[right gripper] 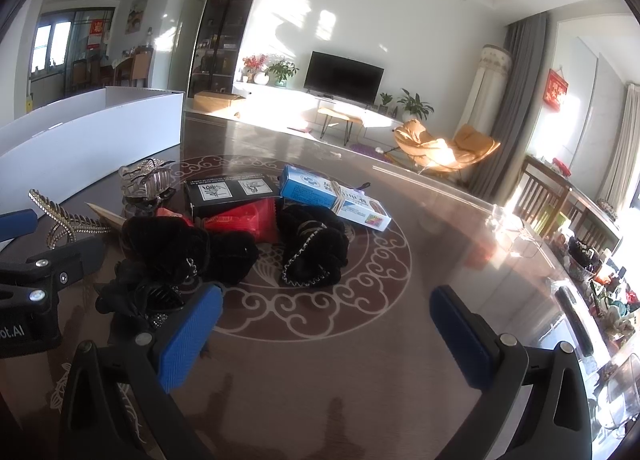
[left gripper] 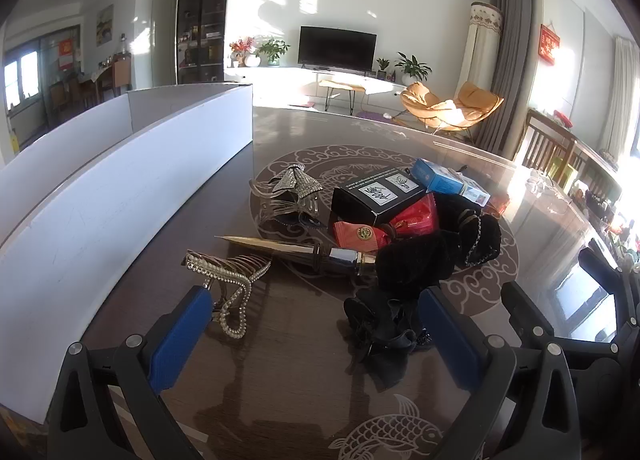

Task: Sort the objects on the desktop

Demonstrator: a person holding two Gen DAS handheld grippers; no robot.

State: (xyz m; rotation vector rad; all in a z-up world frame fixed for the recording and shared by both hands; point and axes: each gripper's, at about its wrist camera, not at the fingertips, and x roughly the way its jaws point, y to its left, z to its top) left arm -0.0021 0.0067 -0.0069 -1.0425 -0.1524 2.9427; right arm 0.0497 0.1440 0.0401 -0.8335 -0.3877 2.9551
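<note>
Both grippers hover over the desk (left gripper: 280,400) with fingers wide apart and nothing between them: the left gripper (left gripper: 316,324) before a pearl hair clip (left gripper: 228,280) and a black bow clip (left gripper: 384,328), the right gripper (right gripper: 326,324) beside black scrunchies (right gripper: 312,252). The pile holds a black box (left gripper: 380,196), red packets (left gripper: 400,226), a blue box (right gripper: 316,190) and a letter opener (left gripper: 280,250). A white bin (left gripper: 120,180) stands just left.
</note>
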